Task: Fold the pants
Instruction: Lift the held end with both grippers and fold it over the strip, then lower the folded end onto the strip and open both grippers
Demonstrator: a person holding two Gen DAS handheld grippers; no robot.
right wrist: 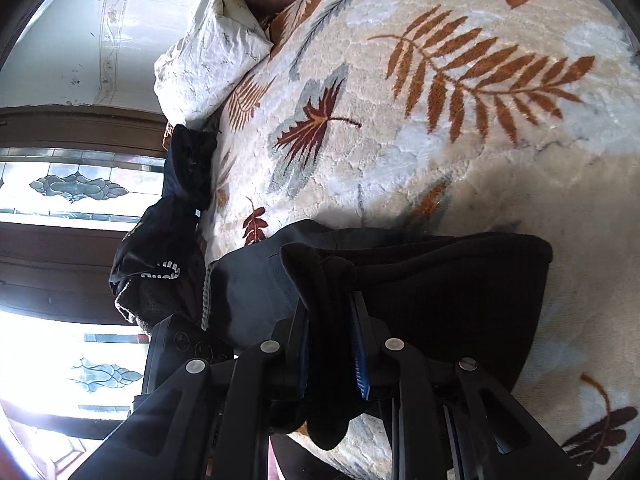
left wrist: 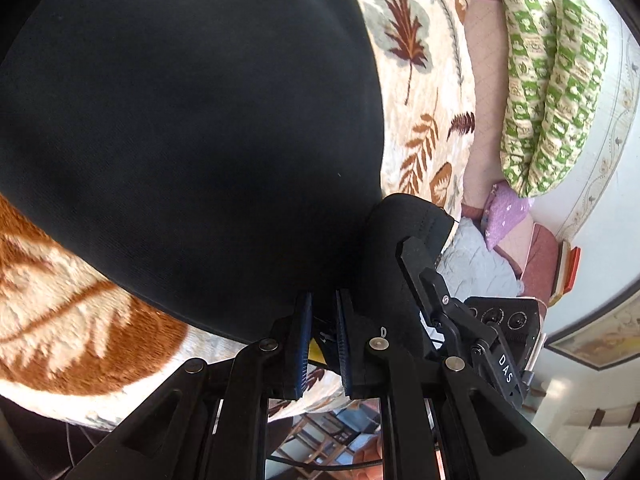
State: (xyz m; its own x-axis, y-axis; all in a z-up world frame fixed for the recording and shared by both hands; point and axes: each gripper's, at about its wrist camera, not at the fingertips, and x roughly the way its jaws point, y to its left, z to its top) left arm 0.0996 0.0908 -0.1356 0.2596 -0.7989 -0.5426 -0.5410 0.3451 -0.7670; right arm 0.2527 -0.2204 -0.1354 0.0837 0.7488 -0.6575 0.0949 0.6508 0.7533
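You had both grippers clamped on the black pants [left wrist: 192, 120], which were spread over the leaf-patterned blanket [right wrist: 460, 92] on the bed. Your left gripper [left wrist: 323, 312] pointed into the cloth from its near edge, jaws nearly together with a thin fold of fabric pinched between the blue pads [left wrist: 305, 332]. Your right gripper [right wrist: 330, 320] sat close beside it, visible in the left wrist view [left wrist: 424, 272], and held a thick bunched wad of the same fabric [right wrist: 320, 280] between its fingers, the cloth spilling over and below them. A white pillow [right wrist: 208, 64] and a dark heap of clothing [right wrist: 168, 240] lay at the blanket's far side.
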